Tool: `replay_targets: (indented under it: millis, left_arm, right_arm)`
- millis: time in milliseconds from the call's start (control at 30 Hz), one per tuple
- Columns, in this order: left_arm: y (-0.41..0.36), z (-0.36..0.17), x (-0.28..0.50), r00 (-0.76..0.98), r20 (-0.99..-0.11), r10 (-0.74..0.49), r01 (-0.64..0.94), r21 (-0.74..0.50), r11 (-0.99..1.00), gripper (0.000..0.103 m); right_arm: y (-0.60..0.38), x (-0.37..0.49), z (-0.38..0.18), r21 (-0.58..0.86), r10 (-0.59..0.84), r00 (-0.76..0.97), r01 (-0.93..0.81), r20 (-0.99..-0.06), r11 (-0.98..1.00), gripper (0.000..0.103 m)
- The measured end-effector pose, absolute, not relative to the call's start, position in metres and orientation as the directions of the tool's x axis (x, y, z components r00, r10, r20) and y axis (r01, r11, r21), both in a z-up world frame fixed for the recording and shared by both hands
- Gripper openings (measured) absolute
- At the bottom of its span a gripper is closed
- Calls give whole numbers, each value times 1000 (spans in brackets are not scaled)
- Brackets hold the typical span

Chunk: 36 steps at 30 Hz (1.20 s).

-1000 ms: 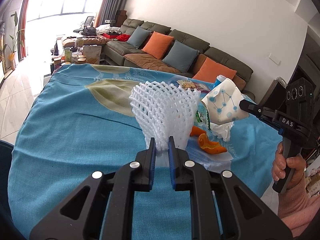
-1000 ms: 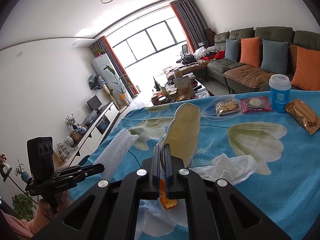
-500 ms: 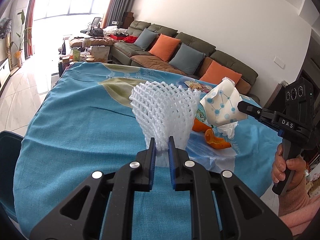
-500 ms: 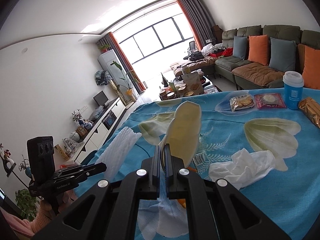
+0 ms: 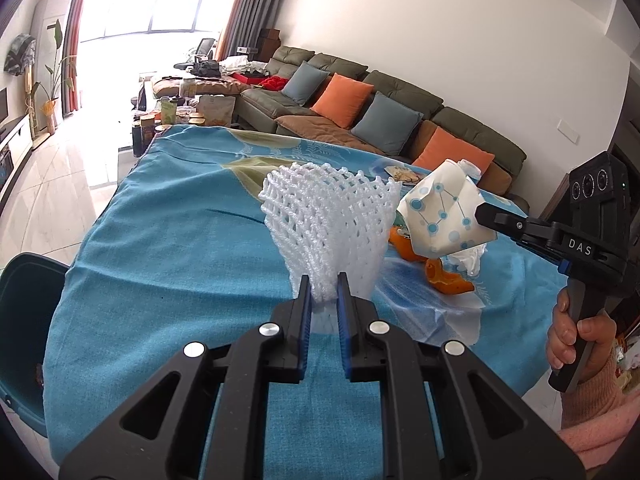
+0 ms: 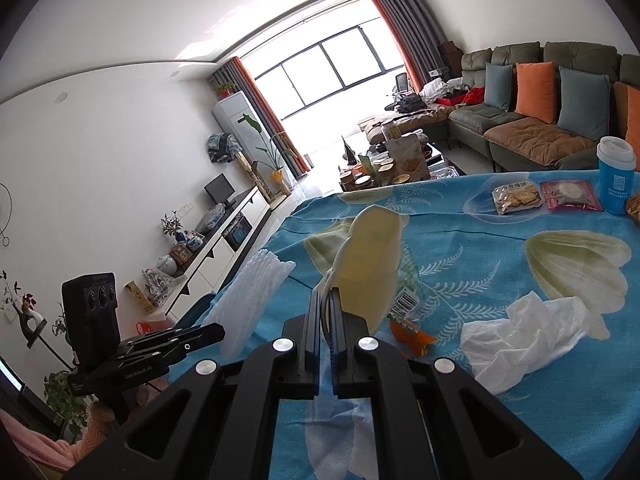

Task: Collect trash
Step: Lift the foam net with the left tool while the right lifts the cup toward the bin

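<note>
Two hand-held grippers clamped: left (image 5: pixel 323 294) pinching foam net (image 5: pixel 328 226); right (image 6: pixel 325 306), marked "DAS", pinching crumpled cup (image 5: pixel 442 220).

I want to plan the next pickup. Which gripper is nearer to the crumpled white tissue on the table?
Right. The right gripper, shut on a crushed paper cup, hangs beside the tissue; the left gripper, holding foam netting, is farther off.

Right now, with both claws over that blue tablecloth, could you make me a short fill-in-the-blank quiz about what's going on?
1. The left claw is shut on a white foam ____.
2. The right claw pinches a crushed paper cup printed with ____ dots.
3. Beside the orange peel on the tablecloth lies a crumpled white ____.

Answers: net; blue; tissue
</note>
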<state>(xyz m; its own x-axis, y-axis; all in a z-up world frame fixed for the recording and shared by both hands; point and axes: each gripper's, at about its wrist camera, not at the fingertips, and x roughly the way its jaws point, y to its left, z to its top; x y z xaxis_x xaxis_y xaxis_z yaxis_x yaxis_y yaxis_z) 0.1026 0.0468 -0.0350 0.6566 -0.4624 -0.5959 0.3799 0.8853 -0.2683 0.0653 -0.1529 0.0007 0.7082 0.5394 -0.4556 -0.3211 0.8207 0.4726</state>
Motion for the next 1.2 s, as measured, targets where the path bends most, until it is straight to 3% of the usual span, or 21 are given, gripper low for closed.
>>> replay_targets:
  millis: [1200]
  left_arm:
    - [137,-34,66,746,-592,-305,180,-262,948,13]
  right_arm:
    - [-47,92,-10,556,726,495,-470,-478,686,3]
